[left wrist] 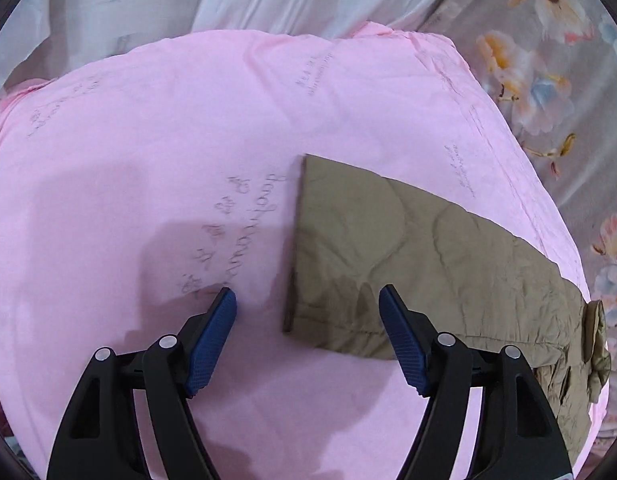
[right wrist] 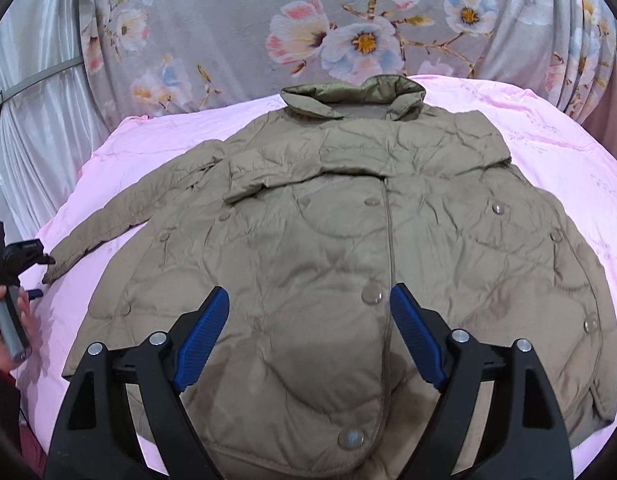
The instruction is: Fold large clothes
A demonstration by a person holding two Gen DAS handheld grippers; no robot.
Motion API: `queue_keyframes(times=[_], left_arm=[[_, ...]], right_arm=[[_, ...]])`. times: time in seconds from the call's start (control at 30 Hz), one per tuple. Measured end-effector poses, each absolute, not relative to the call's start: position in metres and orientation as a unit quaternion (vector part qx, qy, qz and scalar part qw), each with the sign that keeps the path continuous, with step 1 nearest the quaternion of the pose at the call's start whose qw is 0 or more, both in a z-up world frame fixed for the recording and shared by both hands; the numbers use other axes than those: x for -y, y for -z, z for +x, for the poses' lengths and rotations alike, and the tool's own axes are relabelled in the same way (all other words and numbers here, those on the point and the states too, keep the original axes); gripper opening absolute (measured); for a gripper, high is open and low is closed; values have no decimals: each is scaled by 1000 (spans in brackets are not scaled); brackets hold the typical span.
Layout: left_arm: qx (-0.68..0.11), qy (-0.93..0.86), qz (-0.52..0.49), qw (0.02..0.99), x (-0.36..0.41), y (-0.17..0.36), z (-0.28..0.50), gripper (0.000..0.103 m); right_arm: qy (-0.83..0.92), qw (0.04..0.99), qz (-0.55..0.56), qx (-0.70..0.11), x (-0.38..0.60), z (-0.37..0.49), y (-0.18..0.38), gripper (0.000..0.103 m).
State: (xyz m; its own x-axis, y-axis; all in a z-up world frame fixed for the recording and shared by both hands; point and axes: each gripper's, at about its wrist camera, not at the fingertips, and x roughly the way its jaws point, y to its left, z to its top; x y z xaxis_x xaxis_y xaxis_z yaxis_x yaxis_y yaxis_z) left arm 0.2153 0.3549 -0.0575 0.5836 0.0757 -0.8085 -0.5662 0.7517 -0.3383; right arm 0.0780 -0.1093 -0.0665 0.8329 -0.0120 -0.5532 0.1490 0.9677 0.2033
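One tan quilted jacket (right wrist: 328,248), flat, seemingly buttoned, on pink sheet (right wrist: 568,152).

a khaki quilted jacket (right wrist: 348,248) is lying flat and face up, front closed with round snaps, collar at the far end. one sleeve (left wrist: 408,256) is stretching out straight to the side, its cuff edge lying square; the other is lying folded across the chest. the fabric is looking lightly wrinkled.

Left gripper (left wrist: 307,295) jaws spread, right gripper (right wrist: 309,295) spread, both apparently empty
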Motion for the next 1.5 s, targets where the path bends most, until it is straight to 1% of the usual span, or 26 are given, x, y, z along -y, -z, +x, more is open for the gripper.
queue_keyframes(times=[0.03,0.07,0.1,0.17,0.33,0.43,0.53,0.57,0.6,0.63,0.73,0.77,0.83,0.87,0.93,1.0,1.07,1.1,1.17,1.2,1.27,1.33,1.4,1.5], left_arm=[[-415,-182,-295,841,-352,57,219,32],[-421,-166,-294,842,-349,57,224,8],[-426,-158,-291,842,-345,55,227,10],[-415,-142,-277,855,-334,41,229,8],[-367,-94,-207,902,-283,-28,246,3],[-331,-34,-163,929,-222,-81,246,3],[-299,40,-123,946,-140,-130,246,3],[-287,77,-109,949,-100,-148,242,3],[-283,96,-102,949,-78,-156,241,3],[-277,129,-86,948,-39,-167,234,3],[-276,187,-59,941,39,-172,213,3],[-283,207,-49,935,75,-167,205,3],[-302,229,-36,925,122,-147,191,5],[-312,234,-33,920,136,-137,189,8],[-348,244,-20,905,175,-105,185,10],[-381,256,-17,888,189,-77,186,18],[-401,266,-24,876,189,-61,184,33],[-402,265,-31,876,184,-57,183,37],[-385,255,-40,886,161,-59,181,58],[-372,236,-40,897,142,-58,183,60],[-361,203,-35,909,111,-62,191,60],[-373,159,-40,913,73,-53,211,60],[-396,116,-75,908,25,-37,233,60],[-409,67,-114,903,-28,-19,250,59]], right_arm=[[43,950,121,-286,109,75,67,80],[45,950,120,-285,109,71,67,80],[49,950,116,-284,108,67,67,80],[53,951,108,-284,110,62,68,80],[62,950,112,-285,123,49,72,81],[65,949,120,-285,133,43,76,81],[72,949,123,-282,144,36,79,81],[74,949,124,-281,149,34,79,81],[78,949,125,-279,154,31,80,81],[83,949,125,-277,158,28,80,81],[96,950,121,-272,173,20,80,81],[102,950,118,-269,179,17,80,81],[113,950,116,-265,191,12,81,81],[118,950,118,-264,197,9,81,82],[130,948,126,-261,211,2,83,82],[136,945,142,-262,224,-3,87,82],[141,942,150,-263,234,-6,88,82],[143,943,150,-262,239,-7,86,82],[145,945,145,-255,246,-6,81,82],[143,946,144,-251,249,-4,77,83],[132,948,157,-241,259,6,67,86],[123,949,173,-234,272,20,58,86],[114,947,191,-232,281,39,51,86],[106,941,218,-235,294,75,43,86]])
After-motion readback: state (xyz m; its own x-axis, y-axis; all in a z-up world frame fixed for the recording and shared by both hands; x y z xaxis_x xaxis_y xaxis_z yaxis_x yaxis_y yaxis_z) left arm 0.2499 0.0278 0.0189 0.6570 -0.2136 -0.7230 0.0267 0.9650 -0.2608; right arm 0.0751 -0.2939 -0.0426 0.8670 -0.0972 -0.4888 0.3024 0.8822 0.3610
